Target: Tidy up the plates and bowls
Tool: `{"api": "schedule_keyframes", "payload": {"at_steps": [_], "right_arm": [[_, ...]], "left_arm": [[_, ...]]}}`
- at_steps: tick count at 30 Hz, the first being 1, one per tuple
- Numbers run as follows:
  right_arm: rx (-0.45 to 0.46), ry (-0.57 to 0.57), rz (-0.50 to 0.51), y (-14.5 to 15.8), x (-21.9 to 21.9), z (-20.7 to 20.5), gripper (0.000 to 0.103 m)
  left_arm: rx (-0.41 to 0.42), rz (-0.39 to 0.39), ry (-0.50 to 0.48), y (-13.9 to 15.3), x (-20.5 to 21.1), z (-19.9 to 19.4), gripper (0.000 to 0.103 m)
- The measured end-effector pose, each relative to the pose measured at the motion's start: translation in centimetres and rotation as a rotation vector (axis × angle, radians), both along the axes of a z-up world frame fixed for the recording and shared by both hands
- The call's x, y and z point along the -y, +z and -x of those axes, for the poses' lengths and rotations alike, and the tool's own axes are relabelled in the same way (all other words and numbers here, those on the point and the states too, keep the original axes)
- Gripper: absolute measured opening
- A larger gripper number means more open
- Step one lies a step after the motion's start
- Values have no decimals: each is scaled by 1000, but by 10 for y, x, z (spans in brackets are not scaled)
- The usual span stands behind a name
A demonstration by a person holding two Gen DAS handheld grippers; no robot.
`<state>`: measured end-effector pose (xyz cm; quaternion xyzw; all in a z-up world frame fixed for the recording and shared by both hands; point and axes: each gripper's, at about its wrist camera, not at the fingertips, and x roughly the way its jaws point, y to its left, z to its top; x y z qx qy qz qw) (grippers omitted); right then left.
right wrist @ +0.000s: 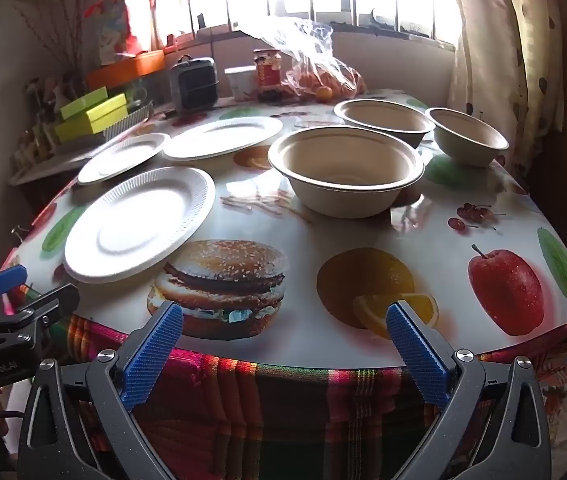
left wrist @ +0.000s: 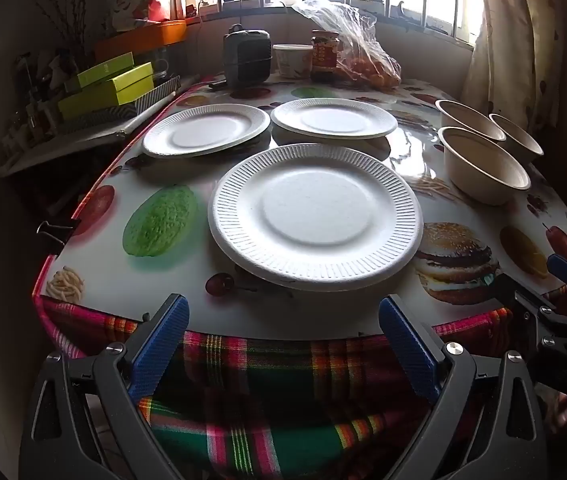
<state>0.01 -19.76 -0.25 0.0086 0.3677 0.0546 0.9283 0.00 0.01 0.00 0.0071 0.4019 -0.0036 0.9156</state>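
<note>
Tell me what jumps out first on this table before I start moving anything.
Three white plates lie spread singly over the table's left half, the nearest by the front edge. Three tan bowls stand apart on the right. The tablecloth is loud with printed food, and both the left gripper and right gripper hang open at the near edge.

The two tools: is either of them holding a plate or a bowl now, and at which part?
Nothing is held. The left tool and the right tool are both open with nothing between their fingers, short of the nearest plate and nearest bowl.

Three plates (left wrist: 315, 216) lie left of three bowls (left wrist: 483, 168) on the table (left wrist: 187, 280).
</note>
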Motion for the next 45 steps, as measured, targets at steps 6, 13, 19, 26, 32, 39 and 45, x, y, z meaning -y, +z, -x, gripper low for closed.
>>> {"api": "schedule_keyframes", "payload": {"at_steps": [6, 13, 19, 26, 32, 39, 45], "right_arm": [[12, 2, 6, 2, 0, 0, 103], [22, 11, 1, 9, 2, -1, 103], [36, 27, -5, 4, -2, -3, 103], [59, 58, -7, 8, -5, -5, 103], [62, 57, 1, 11, -5, -10, 103], [54, 56, 2, 8, -5, -14, 103], [59, 52, 0, 8, -5, -15, 103]], "left_arm": [[2, -6, 2, 0, 0, -1, 96], [0, -2, 0, 4, -1, -2, 96], [-1, -8, 18, 4, -2, -4, 96], [-5, -11, 31, 3, -2, -8, 96], [-1, -7, 42, 6, -2, -10, 96], [-9, -10, 40, 6, 0, -13, 96], [-9, -8, 45, 5, 0, -14, 96]]}}
